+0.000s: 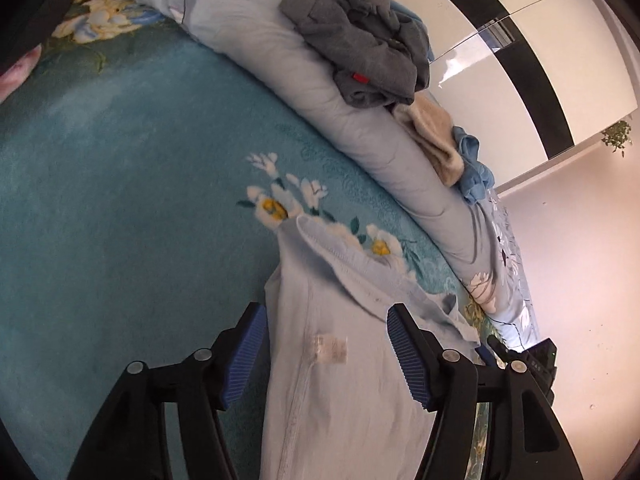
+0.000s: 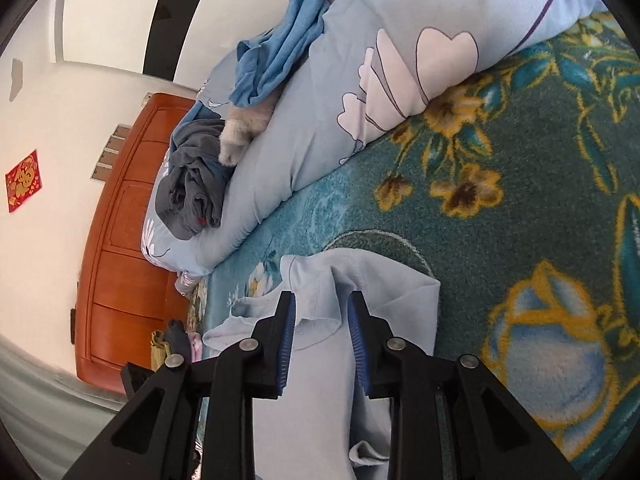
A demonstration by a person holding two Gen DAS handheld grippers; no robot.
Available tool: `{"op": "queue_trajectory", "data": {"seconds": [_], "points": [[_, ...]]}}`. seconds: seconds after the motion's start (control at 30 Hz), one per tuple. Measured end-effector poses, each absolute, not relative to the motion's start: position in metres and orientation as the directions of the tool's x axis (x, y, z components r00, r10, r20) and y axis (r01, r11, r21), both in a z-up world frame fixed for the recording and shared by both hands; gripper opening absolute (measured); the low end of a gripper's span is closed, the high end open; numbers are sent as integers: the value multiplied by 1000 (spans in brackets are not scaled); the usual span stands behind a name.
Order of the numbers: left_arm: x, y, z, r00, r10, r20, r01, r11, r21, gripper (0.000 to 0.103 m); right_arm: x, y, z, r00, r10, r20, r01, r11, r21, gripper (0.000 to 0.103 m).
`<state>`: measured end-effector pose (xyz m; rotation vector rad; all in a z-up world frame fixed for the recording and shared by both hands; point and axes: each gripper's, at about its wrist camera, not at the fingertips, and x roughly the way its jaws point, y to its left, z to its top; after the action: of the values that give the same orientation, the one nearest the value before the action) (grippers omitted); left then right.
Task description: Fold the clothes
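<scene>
A pale blue garment lies flat on the teal floral blanket, its ribbed neckline pointing away from me. My left gripper stands wide open over it, one blue pad on each side of the cloth and neither pressing on it. In the right wrist view the same garment shows a raised fold near its edge. My right gripper straddles that fold with its jaws a little apart and a gap at each pad.
A rolled pale floral quilt runs along the far side of the blanket. On it lie a crumpled grey garment, a beige cloth and a blue cloth. A wooden headboard stands at the bed's end.
</scene>
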<state>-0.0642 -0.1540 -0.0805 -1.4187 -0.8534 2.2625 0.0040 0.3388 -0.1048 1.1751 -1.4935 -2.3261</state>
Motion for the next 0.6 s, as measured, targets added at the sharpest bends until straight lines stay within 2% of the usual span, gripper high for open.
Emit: {"op": "queue_trajectory", "data": {"seconds": [0.13, 0.17, 0.2, 0.23, 0.4, 0.53, 0.6], "points": [[-46, -158, -89, -429, 566, -704, 44, -766, -642, 67, -9, 335, -117, -690, -502, -522, -311, -445, 840, 28], [-43, -159, -88, -430, 563, -706, 43, -768, -639, 67, -10, 335, -118, -695, -513, -503, -301, -427, 853, 23], [-39, -160, -88, -431, 561, -707, 41, -770, -636, 67, -11, 334, -118, -702, -527, -479, -286, -407, 868, 6], [-36, -161, -88, -431, 558, -709, 40, -773, -633, 67, -11, 334, -116, -707, -534, -464, -275, -398, 875, 4], [-30, -161, -86, -438, 562, -702, 38, -769, -639, 67, -6, 344, -80, -769, -464, -440, -231, -440, 868, 4], [-26, -157, -90, -428, 557, -711, 32, -777, -628, 67, -8, 352, -62, -781, -376, -499, -290, -490, 822, 4], [-24, -156, -92, -419, 551, -722, 34, -785, -619, 67, -13, 353, -68, -758, -375, -533, -324, -492, 808, 4]]}}
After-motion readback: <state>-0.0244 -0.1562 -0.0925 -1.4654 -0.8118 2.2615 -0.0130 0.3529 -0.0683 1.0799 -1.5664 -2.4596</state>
